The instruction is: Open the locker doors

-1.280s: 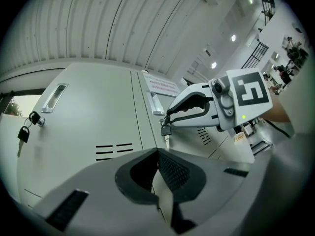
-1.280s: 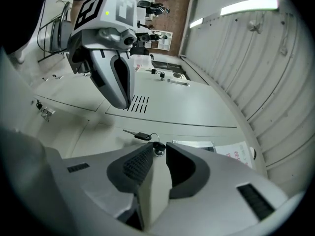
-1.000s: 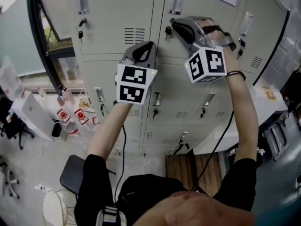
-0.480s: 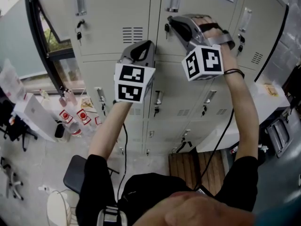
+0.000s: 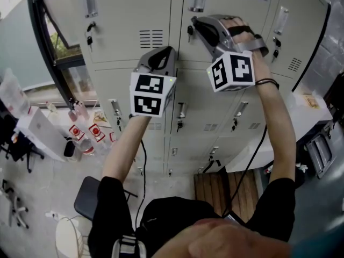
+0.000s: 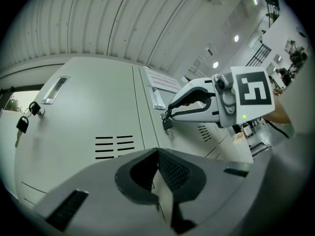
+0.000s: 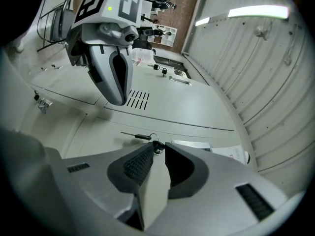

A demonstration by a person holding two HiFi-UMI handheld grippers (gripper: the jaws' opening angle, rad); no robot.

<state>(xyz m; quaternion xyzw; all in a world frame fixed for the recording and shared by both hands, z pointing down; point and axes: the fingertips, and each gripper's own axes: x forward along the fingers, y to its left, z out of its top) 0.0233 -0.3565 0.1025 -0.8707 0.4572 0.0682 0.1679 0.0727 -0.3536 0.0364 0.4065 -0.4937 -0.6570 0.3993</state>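
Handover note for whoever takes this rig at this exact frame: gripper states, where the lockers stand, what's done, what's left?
Right gripper: jaws closed at the tips on the key in the upper middle locker door; a spare key hangs from its ring.
Left gripper: shut, nothing in it, held up by the seam beside the upper left door.
Done: key gripped; no door open, every locker in view is shut.
Left: probably turn the key, pull that door open, then do the others.
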